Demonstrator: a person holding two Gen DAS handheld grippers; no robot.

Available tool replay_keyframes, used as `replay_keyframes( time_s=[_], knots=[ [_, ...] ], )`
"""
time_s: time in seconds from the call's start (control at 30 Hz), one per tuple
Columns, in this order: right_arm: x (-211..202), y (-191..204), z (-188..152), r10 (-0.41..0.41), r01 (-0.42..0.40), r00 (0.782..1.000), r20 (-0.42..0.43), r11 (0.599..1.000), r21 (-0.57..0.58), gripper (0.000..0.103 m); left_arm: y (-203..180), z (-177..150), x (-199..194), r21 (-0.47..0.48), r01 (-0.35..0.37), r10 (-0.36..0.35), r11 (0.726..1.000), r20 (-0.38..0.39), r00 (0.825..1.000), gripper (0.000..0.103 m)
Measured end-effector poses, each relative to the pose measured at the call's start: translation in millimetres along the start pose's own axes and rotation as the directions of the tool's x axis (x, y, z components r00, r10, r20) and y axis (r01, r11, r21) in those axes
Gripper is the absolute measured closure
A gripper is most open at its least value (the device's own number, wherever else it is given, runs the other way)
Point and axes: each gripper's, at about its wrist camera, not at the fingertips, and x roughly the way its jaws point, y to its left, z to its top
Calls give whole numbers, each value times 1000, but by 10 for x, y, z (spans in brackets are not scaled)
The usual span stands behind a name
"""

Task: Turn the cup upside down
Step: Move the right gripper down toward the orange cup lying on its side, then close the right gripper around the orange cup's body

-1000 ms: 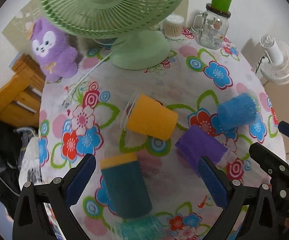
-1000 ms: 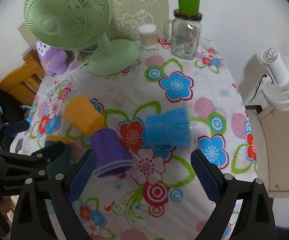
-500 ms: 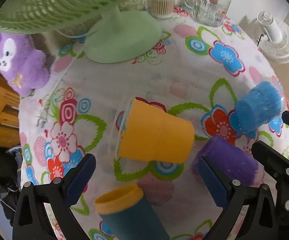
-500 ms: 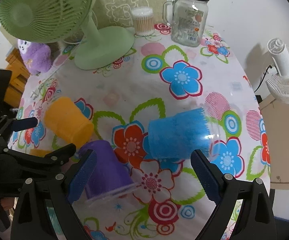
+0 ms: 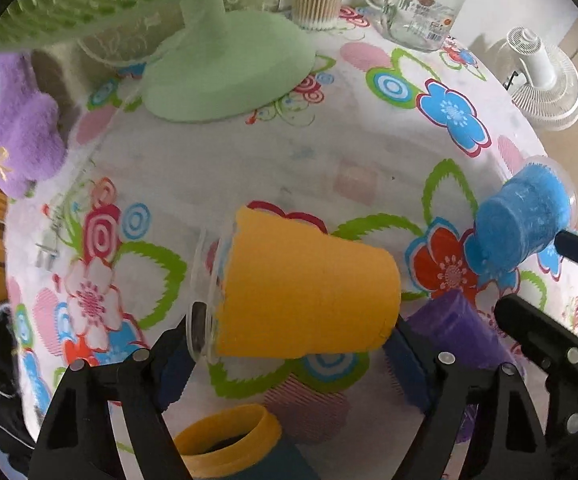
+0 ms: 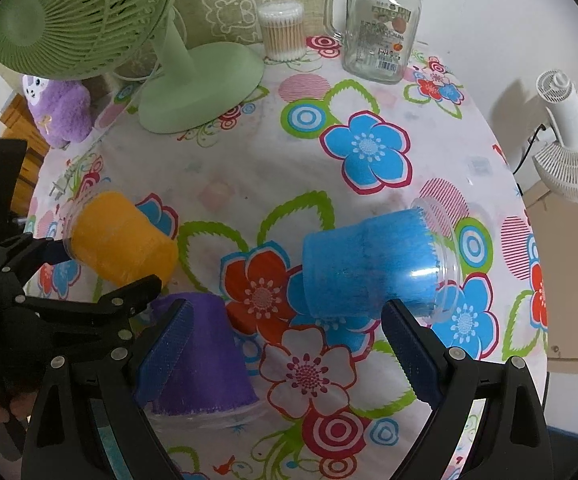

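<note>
The orange cup (image 5: 305,292) lies on its side on the floral tablecloth (image 5: 249,168), clear rim pointing left, closed base pointing right. The left gripper (image 5: 285,354) straddles it: one blue pad sits at the rim end, the other at the base end. The jaws stand wide and released; contact at the rim looks close, but a firm clench is not evident.

The blue cup (image 6: 373,264) also lies on its side, rim to the right, just ahead of the right gripper (image 6: 285,354). That gripper's jaws are spread and grasp nothing. The purple cup (image 6: 199,360) stands mouth-down just beside its left pad (image 6: 165,354), apparently already flipped. A teal cup with a yellow rim (image 5: 229,440) shows at the bottom edge of the left view, mouth towards the camera.

Step in hand, as judged: approach and pre-grasp on the orange cup by the left gripper, with the right positioned for the blue cup.

Next move calls for:
- closing the left jaws squarely on the orange cup; an end-to-end grip on a taper may slip
- lifting clear of the cloth, then rotating until the mouth faces down
- avoiding the purple cup, which sits near the base end

The green fan (image 6: 193,80) stands well apart
</note>
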Motion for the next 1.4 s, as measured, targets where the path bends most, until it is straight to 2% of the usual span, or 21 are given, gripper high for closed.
replay_keyframes(
  time_s=[0.2,0.53,0.77,0.9,1.07,1.23,1.33,1.4],
  knots=[
    [-190,7,-4,31,-31,999,24,999,-10,7,-18,-44,-273,-10,-60,60,998,50,997,18],
    [-753,-19,-157,118,-109,989,84,989,-103,7,-168,-303,-936,-135,-120,138,984,129,982,18],
    [-1080,-152,-390,163,-143,982,95,972,-185,7,-399,-670,-1234,-252,-99,137,963,141,980,18],
    [-1184,-226,-539,181,-158,980,82,960,-230,7,-544,-899,-1274,-331,-75,121,941,120,985,18],
    [-1240,-336,-733,158,-128,984,86,952,-279,7,-774,-1183,-1218,-407,-55,101,912,91,991,18],
    [-1143,-471,-906,139,-117,988,61,953,-281,7,-947,-1386,-1101,-460,-62,100,886,58,993,18],
    [-1031,-522,-979,125,-110,992,35,952,-286,7,-1057,-1496,-1024,-500,-101,133,860,28,991,18],
    [-949,-544,-1010,113,-103,993,18,952,-288,7,-1126,-1558,-948,-531,-78,105,844,21,994,18]
  ],
)
